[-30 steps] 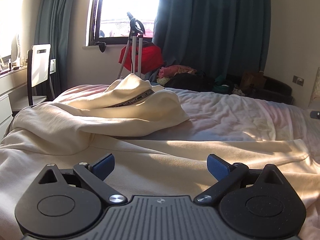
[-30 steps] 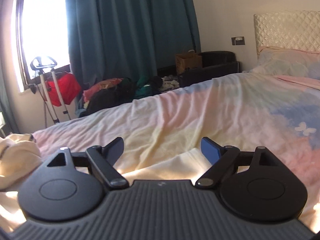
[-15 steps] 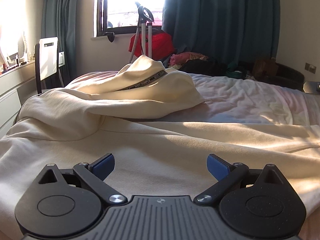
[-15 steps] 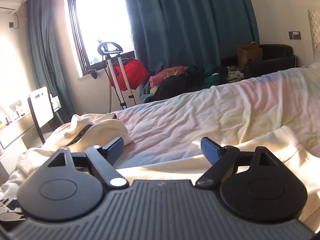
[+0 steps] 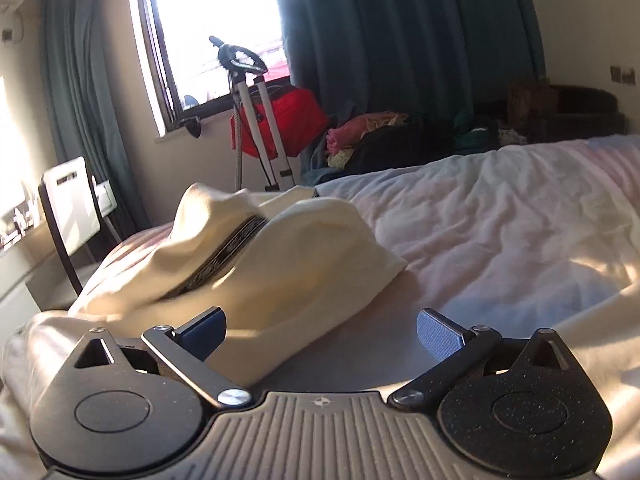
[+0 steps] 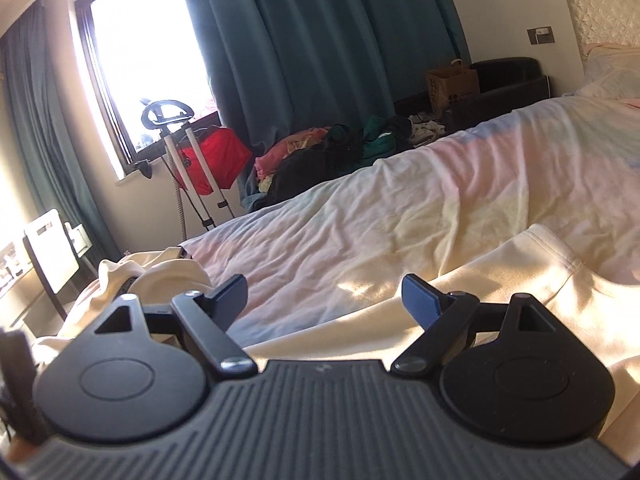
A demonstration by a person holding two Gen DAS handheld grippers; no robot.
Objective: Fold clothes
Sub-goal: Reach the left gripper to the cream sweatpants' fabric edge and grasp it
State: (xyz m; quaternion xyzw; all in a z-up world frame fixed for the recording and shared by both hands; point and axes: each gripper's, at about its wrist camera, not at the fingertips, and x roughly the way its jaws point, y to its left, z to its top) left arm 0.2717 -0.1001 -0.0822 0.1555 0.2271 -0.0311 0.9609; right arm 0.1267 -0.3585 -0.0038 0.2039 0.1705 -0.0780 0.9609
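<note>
A cream sweatshirt (image 5: 288, 264) lies on the bed, its upper part bunched into a mound with a dark printed neck band (image 5: 224, 252) showing. My left gripper (image 5: 322, 332) is open and empty, low over the cloth just in front of that mound. In the right wrist view the same sweatshirt (image 6: 500, 280) spreads flat under and ahead of my right gripper (image 6: 324, 300), which is open and empty. Its bunched end (image 6: 160, 276) lies at the left.
The bed sheet (image 6: 400, 208) is pale pastel and wrinkled. A chair (image 5: 72, 208) stands at the left of the bed. A garment steamer (image 5: 256, 120), a red bag (image 5: 296, 120) and a pile of clothes (image 6: 332, 152) are under the window. A pillow (image 6: 612, 76) lies at the far right.
Both grippers have swung: the left view now faces further right and sits closer to the bunched mound, and the right view has turned back toward the right. Both stay open.
</note>
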